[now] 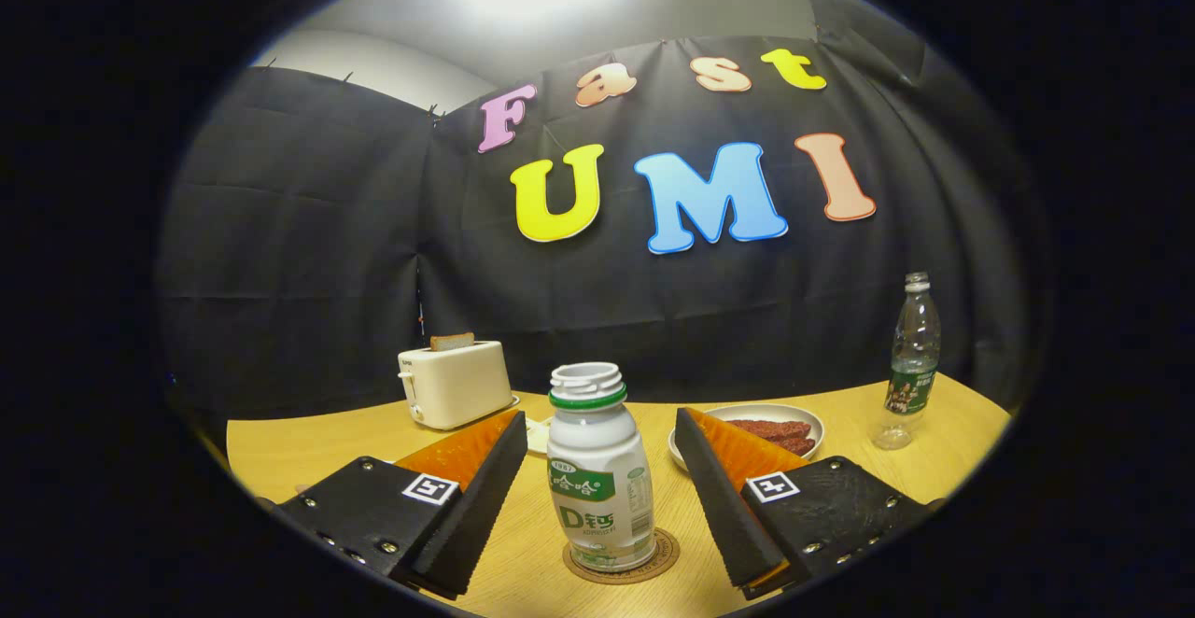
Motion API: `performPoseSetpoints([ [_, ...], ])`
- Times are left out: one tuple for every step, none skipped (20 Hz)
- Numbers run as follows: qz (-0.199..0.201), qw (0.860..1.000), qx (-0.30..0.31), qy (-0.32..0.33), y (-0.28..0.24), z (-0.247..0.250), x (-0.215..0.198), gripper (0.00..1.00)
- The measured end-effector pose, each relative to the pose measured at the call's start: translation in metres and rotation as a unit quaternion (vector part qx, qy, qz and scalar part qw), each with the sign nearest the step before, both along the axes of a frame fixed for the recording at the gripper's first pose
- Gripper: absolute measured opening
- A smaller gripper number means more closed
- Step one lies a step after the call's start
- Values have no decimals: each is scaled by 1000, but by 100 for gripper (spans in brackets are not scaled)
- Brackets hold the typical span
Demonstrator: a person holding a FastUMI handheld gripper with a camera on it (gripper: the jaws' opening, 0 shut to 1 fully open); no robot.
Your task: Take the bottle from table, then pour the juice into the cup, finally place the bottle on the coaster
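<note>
Your claw [597, 506] stands apart, fingers clear of the uncapped bottle [598, 469], which sits upright on the coaster [665, 548], seemingly delivered.

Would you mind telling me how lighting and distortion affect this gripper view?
Gripper view: a ceiling light blooms into white glare above the wall; fisheye bends the table edge into a curve; the bottle on its coaster, between the open gripper fingers, is sharp and evenly lit.
</note>
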State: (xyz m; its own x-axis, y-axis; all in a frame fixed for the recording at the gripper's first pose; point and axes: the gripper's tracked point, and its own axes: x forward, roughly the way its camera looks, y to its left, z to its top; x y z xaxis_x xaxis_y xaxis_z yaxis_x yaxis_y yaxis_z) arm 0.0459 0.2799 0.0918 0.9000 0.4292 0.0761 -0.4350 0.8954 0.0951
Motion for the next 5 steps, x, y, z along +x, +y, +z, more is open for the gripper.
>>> performPoseSetpoints([
  [-2,1000,-1,-7,-2,7,-5,96],
  [-4,1000,-1,-12,-5,14,-8,96],
  [-5,1000,0,-16,-8,21,-13,96],
  [-6,1000,4,-21,-12,29,-17,96],
  [-7,1000,8,-26,-17,38,-22,96],
])
